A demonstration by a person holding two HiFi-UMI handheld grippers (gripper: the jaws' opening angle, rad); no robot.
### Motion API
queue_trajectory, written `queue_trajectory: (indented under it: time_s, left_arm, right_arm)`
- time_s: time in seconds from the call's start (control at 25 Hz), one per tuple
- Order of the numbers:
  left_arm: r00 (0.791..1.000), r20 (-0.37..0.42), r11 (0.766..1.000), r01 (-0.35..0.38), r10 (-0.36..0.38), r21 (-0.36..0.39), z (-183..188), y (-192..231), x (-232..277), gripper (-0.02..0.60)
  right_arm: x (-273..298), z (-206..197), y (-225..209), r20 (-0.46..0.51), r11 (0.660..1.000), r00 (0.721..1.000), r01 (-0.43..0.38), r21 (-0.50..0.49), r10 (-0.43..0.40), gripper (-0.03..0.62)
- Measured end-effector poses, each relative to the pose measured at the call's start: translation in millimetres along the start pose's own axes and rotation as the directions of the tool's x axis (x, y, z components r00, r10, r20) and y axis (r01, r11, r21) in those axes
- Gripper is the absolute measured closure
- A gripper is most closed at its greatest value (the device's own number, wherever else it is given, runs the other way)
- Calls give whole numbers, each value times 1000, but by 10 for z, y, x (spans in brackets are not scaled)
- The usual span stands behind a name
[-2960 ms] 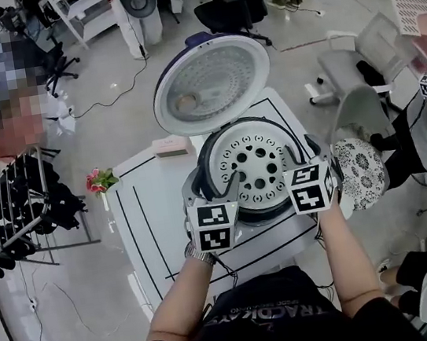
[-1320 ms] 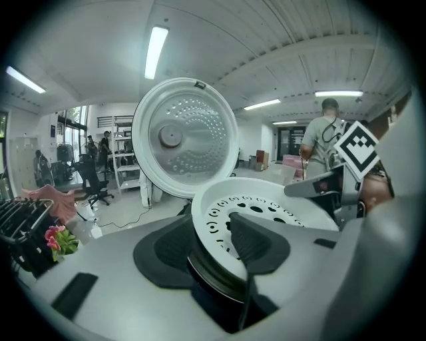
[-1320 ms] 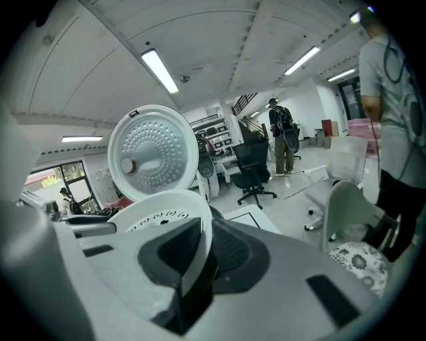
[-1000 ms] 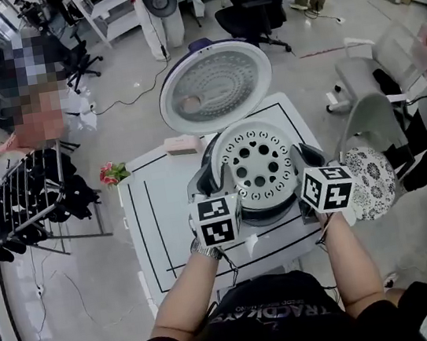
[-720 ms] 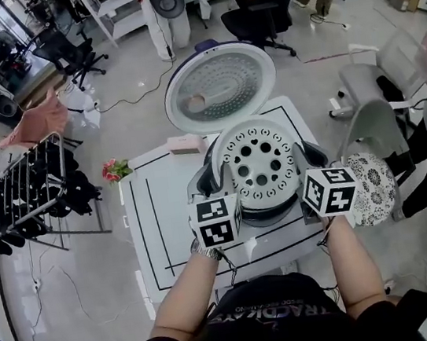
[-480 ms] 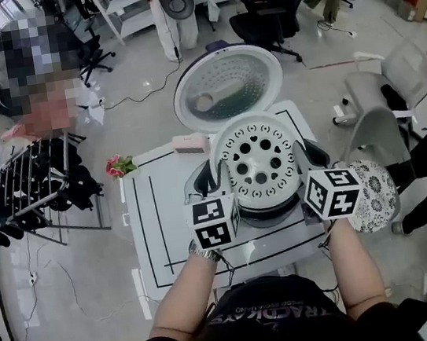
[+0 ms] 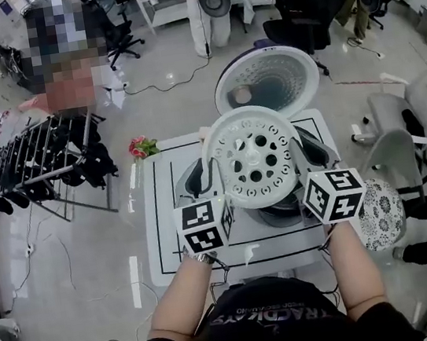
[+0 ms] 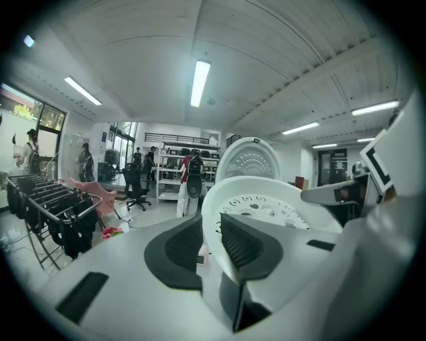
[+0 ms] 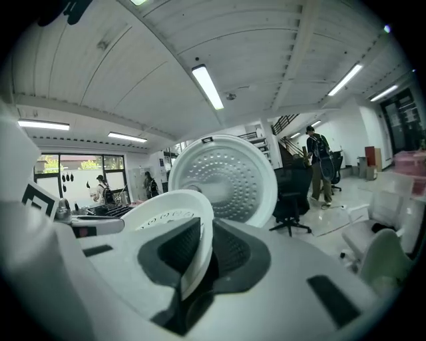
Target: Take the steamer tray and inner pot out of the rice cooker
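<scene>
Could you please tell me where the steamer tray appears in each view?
Head view: steamer tray at the centre.
Left gripper view: steamer tray right of centre, mid-height.
Right gripper view: steamer tray left of centre, low.
Shared landmark: open lid behind it.

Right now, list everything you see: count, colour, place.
steamer tray: one, white, held over the rice cooker
rice cooker: one, white, on the table, lid open
table: one, white with black lines, under the rice cooker
flowers: one bunch, pink, table's far left corner
clothes rack: one, dark clothes, left of table
stool: one, patterned, right of table
office chairs: several, black, far side
left tongs: one, white, jaws just been closing, tray rim between them
right tongs: one, white, shut on tray rim
</scene>
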State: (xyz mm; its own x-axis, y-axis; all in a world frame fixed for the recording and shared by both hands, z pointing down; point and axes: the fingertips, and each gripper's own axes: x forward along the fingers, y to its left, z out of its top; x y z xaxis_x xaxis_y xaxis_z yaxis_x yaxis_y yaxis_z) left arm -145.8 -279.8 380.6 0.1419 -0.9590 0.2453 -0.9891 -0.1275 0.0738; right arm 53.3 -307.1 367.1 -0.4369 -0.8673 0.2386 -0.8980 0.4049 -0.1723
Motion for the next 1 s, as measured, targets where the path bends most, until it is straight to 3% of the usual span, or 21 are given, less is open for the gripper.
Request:
queue_trajectory:
  time_s: [0.44,0.76,1.0]
  left_arm:
    - [985,10,984,-173,173,-36,-35,1065,-405,502]
    - [968,-13,968,-250,249,-37,-203,1750,-586,502]
    - [965,-39,965,-260,259,-37,-496,2176,-553,500]
  right_arm:
    - [501,-7,1055,-13,986,986,-165,-40,164,536]
    - [931,-288,1664,-72,971,970,-235,-40,232,536]
    - [1297,-716,1947,-149,968,959,-248,-36,240,536]
